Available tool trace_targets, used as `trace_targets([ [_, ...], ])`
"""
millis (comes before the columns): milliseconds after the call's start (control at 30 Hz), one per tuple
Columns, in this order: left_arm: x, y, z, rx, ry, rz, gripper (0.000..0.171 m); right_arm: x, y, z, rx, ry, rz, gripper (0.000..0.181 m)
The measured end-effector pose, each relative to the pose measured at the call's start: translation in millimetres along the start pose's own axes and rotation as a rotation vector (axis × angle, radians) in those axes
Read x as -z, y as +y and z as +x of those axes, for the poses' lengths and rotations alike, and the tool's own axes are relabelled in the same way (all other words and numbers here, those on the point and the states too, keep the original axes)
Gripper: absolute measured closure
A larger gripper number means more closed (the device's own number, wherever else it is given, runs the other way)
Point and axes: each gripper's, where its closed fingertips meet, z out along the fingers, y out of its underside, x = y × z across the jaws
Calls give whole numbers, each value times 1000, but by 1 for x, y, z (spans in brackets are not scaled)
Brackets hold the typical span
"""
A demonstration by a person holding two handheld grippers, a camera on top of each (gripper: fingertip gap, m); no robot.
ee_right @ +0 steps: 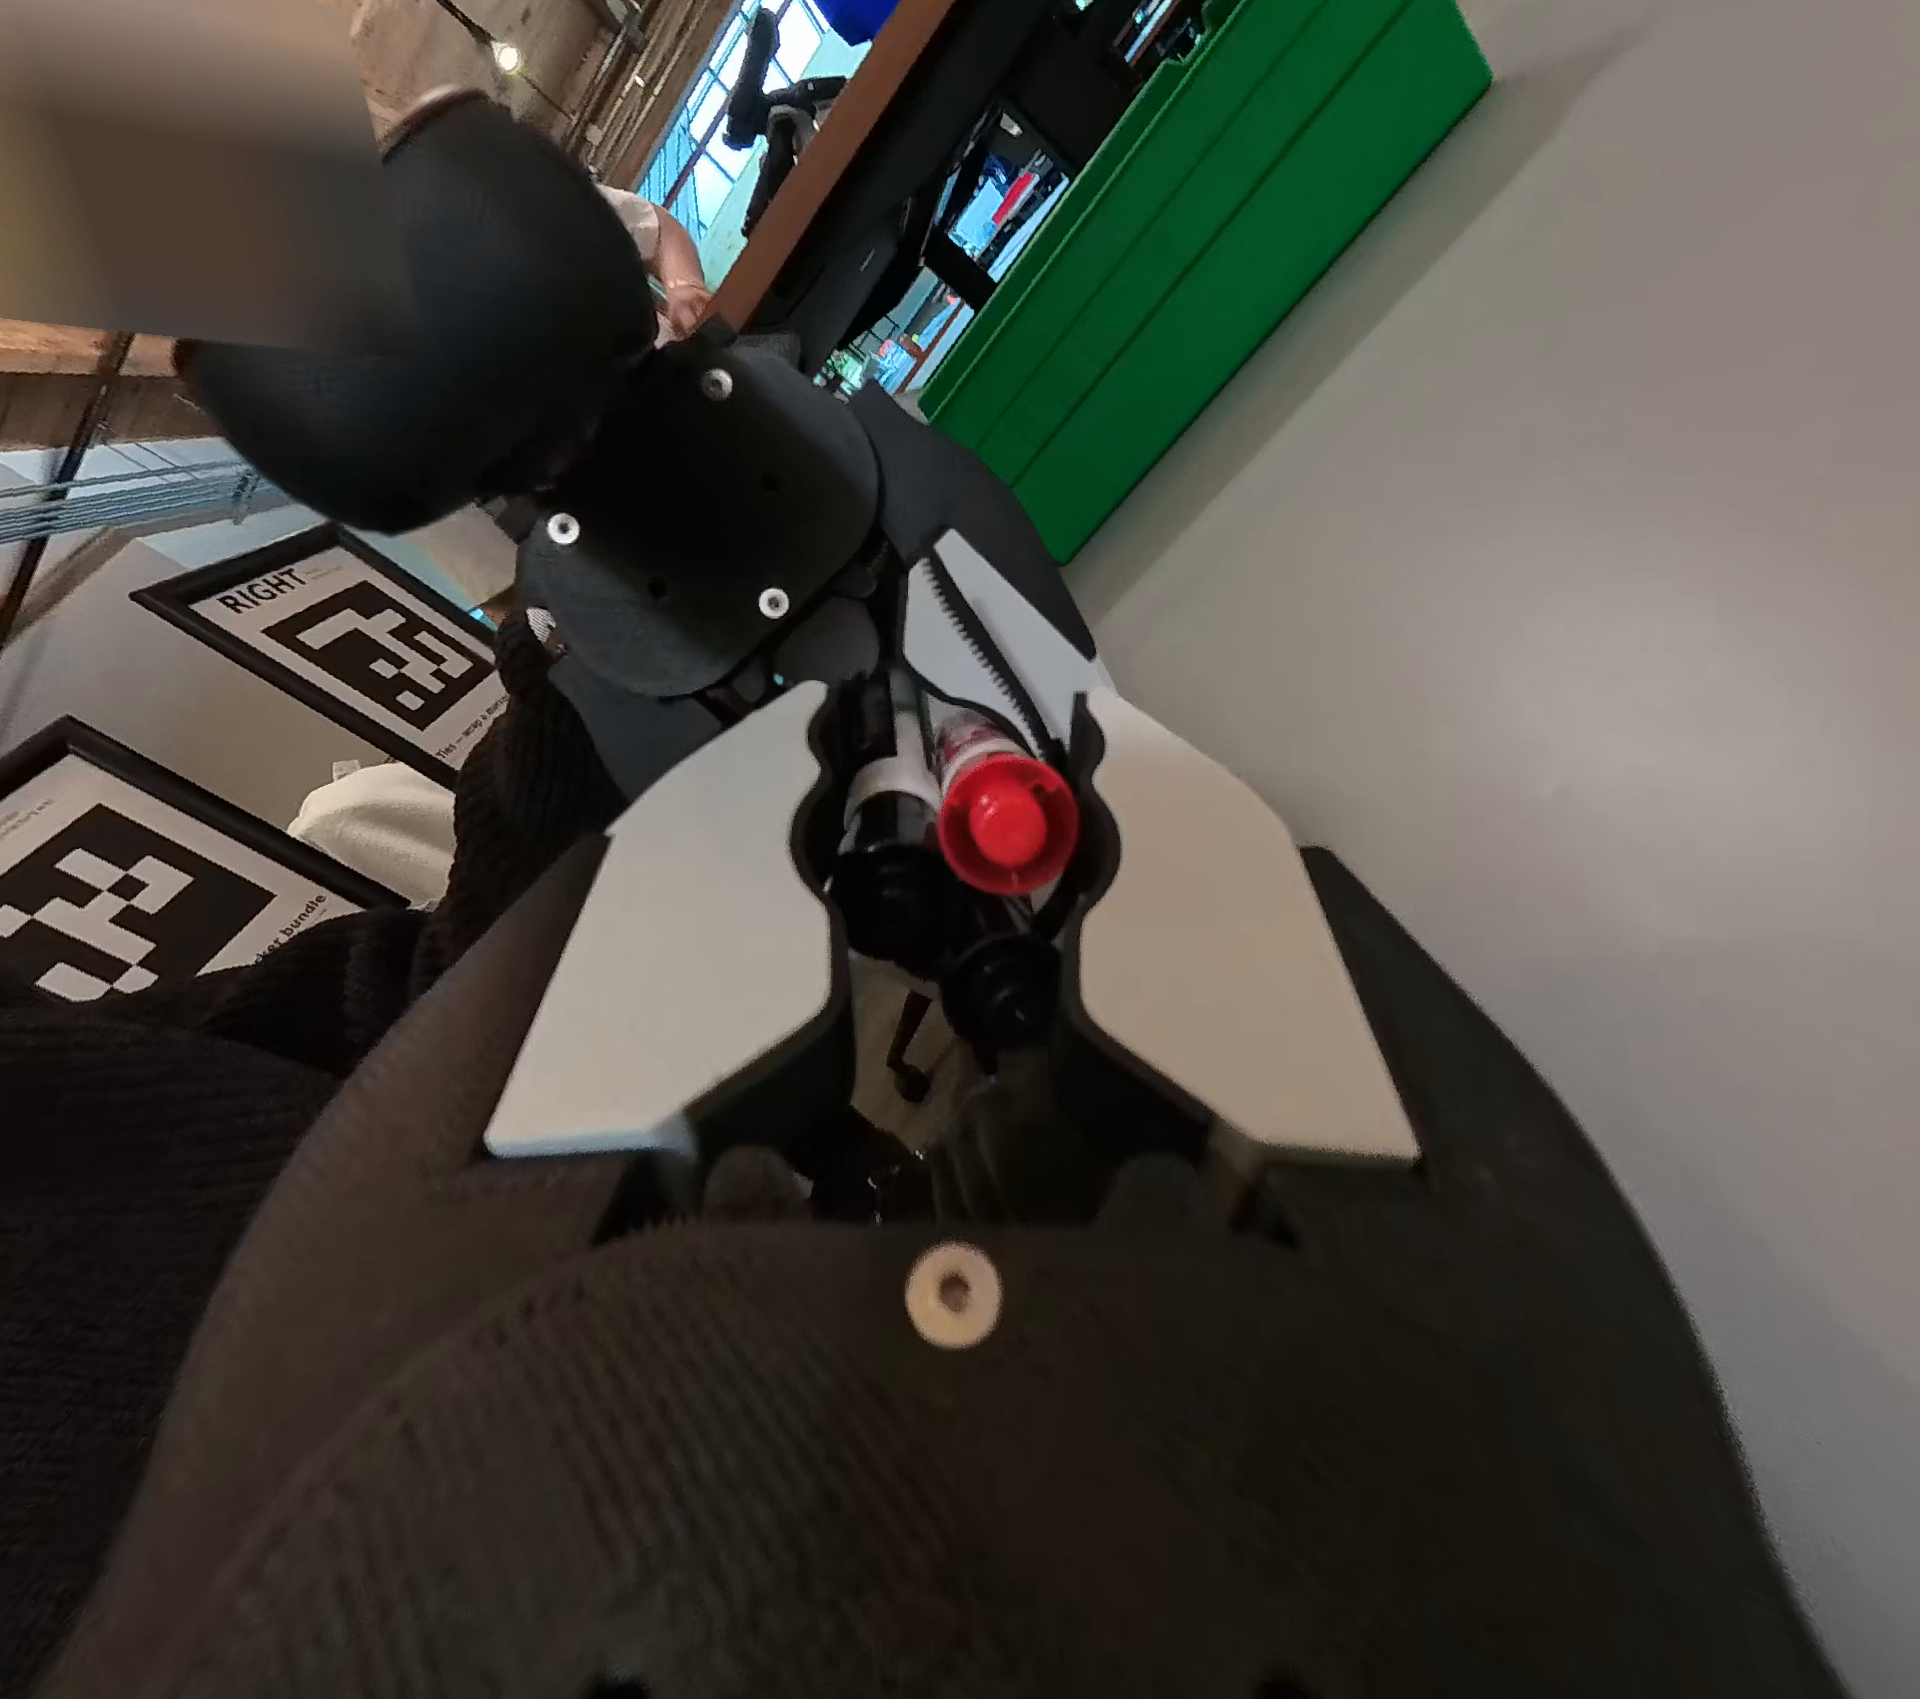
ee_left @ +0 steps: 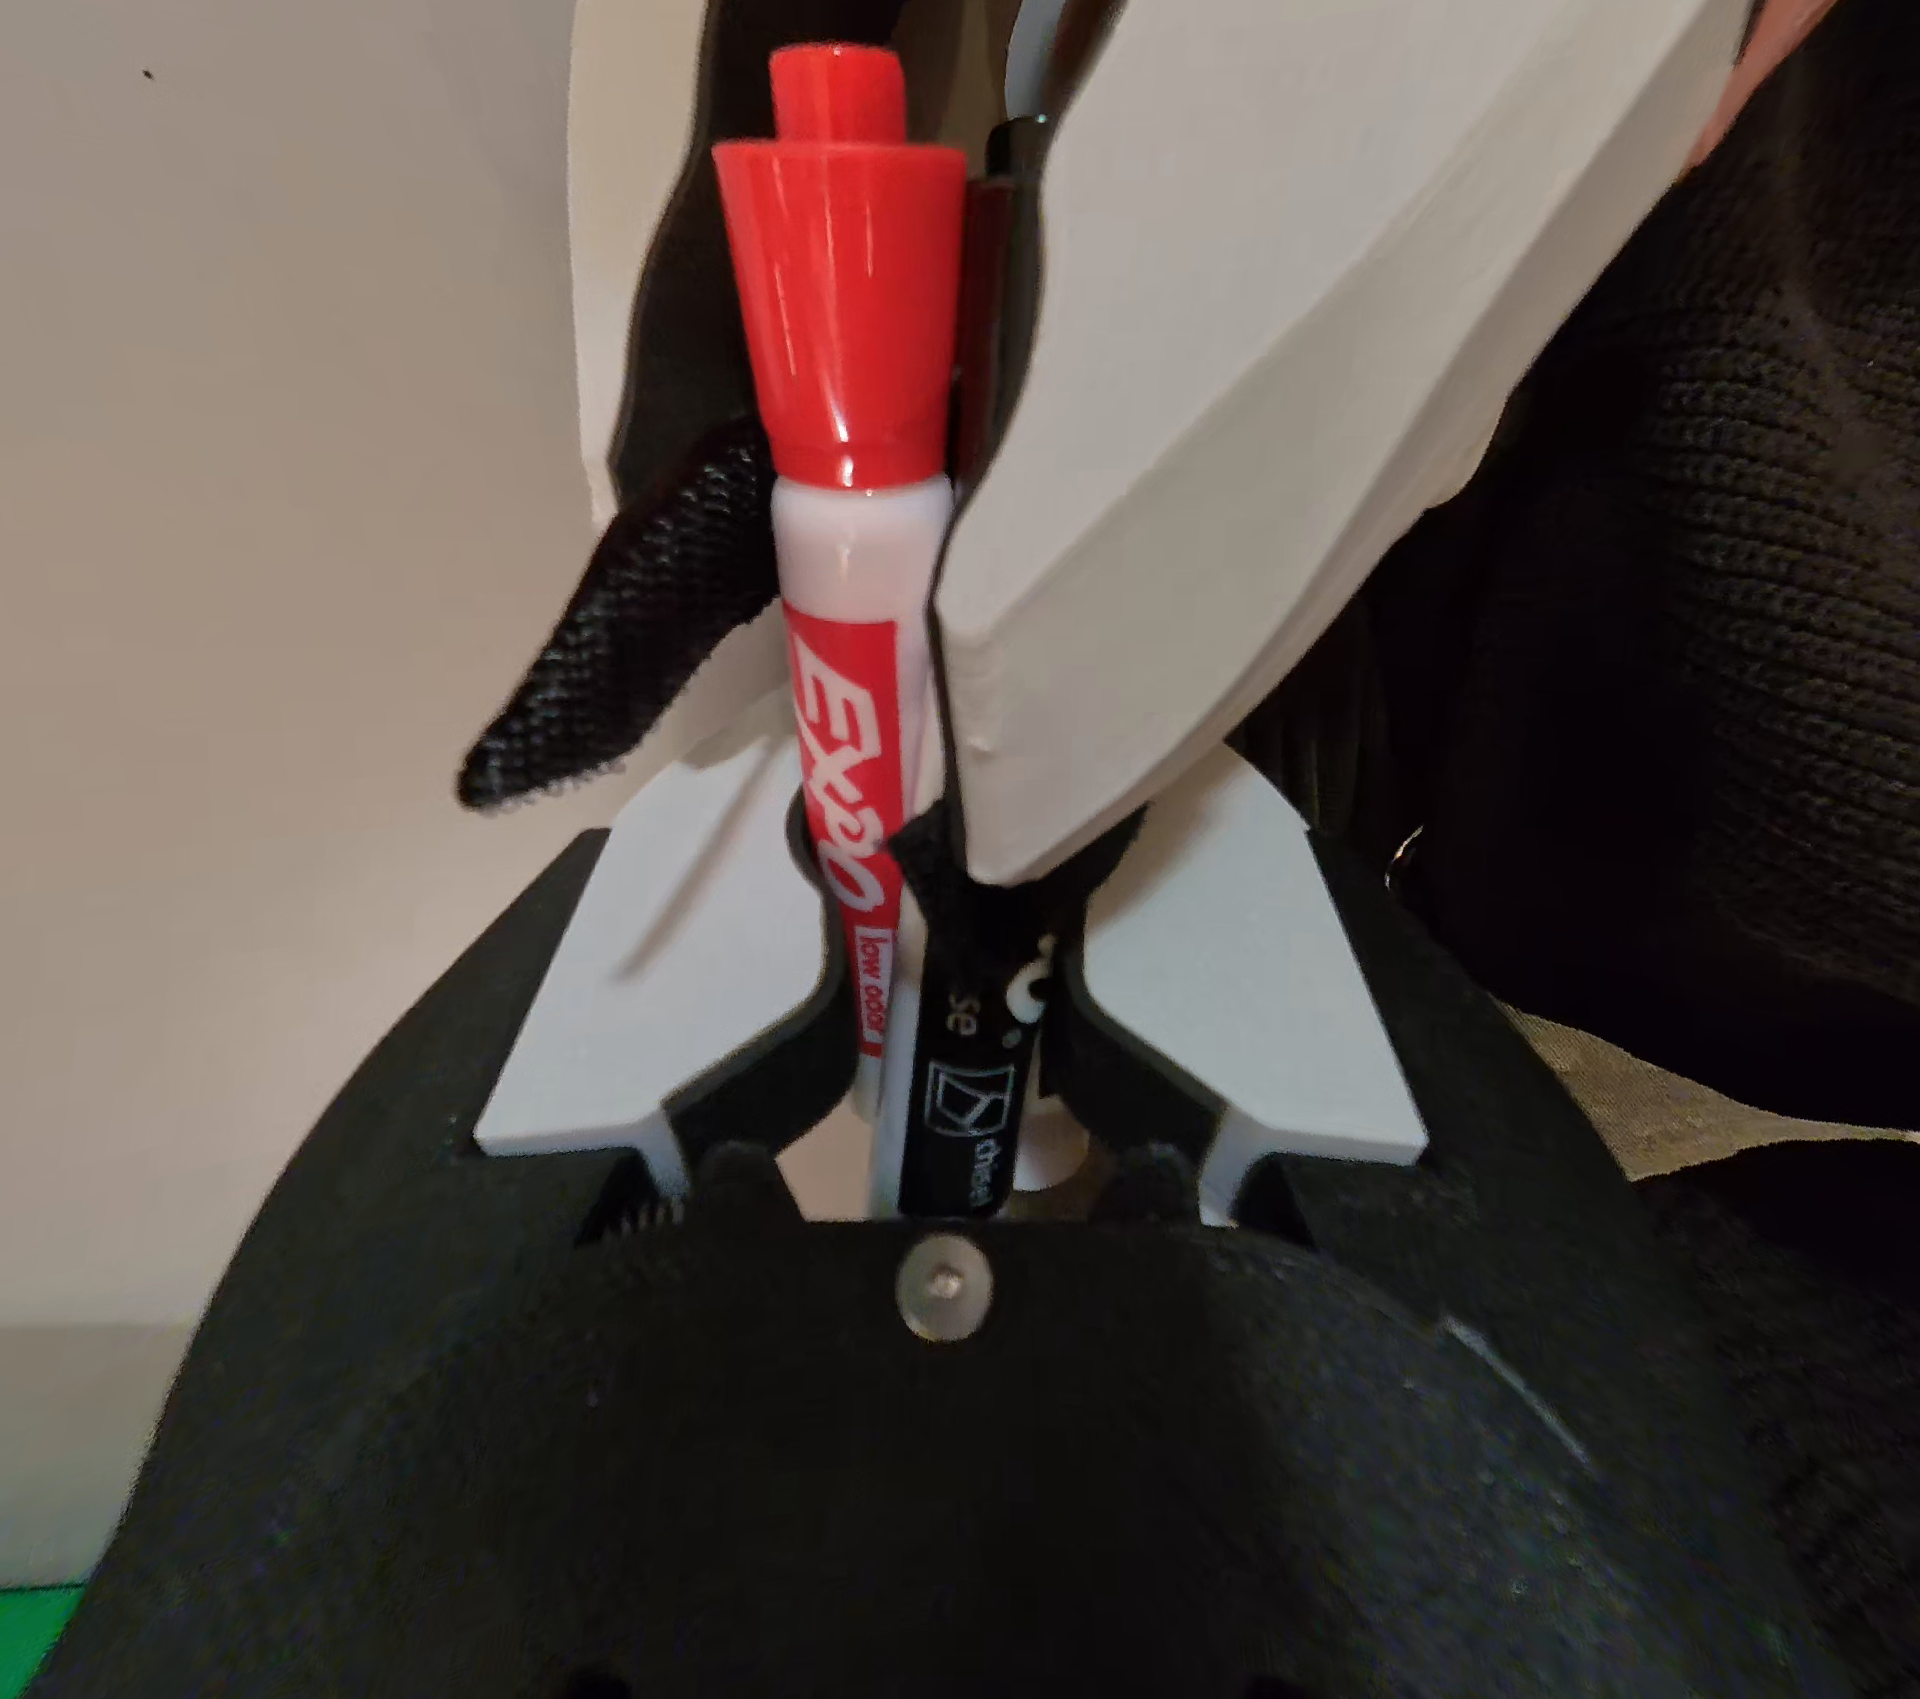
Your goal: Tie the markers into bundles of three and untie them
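**Both tools on one bundle, strap end loose**

While the left tool [ee_left: 940,953] was clamped on the lower barrels of the marker bundle [ee_left: 883,714], the right tool [ee_right: 961,828] gripped its cap end, red cap [ee_right: 1006,828] foremost. The bundle hung above the bench [ee_right: 1558,610] (green bin [ee_right: 1247,247] well behind). A black strap [ee_left: 623,641] trailed free; keeping the left grip steady would probably let the wrap go cleanly.

Ahead of my left gripper [ee_left: 940,953]: blocked by the white right gripper [ee_left: 1299,361].
Left side: bare cream wall [ee_left: 291,402], open.
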Motion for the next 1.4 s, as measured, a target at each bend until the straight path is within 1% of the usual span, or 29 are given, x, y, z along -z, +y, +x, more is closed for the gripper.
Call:
trace_targets([
  [267, 0, -1, 2, -3, 2, -6, 128, 2, 2, 1, -9, 29, -27, 141],
  [433, -3, 0, 4, -4, 12, -23, 128, 4, 8, 3, 34, 65, -103, 142],
  [500, -5, -1, 5, -5, 21, -30, 128, 6, 9, 6, 49, 80, -132, 151],
  [533, -5, -1, 5, -6, 20, -33, 128, 7, 9, 7, 58, 84, -145, 153],
  [767, -7, -2, 6, -13, 21, -37, 128, 12, 11, 7, 111, 97, -217, 153],
  [867, -7, -1, 4, -9, 17, -39, 128, 14, 9, 8, 122, 107, -216, 153],
  [967, -7, 0, 3, -2, 18, -41, 128, 18, -4, 7, 115, 99, -151, 146],
  [1033, -7, 1, 2, 2, 19, -37, 128, 22, -14, 8, 98, 101, -107, 147],
  [1133, -9, 2, -2, 12, 19, -29, 129, 32, -27, 16, 120, 152, -59, 147],
  [1233, -12, 7, -6, 30, 20, -37, 129, 47, -34, 17, 212, 241, -69, 143],
  [1333, -12, 7, -8, 36, 22, -23, 128, 72, -39, 10, 410, 399, -78, 138],
  [1400, -12, 6, -9, 38, 25, -10, 128, 92, -37, 7, 560, 526, -82, 138],
])
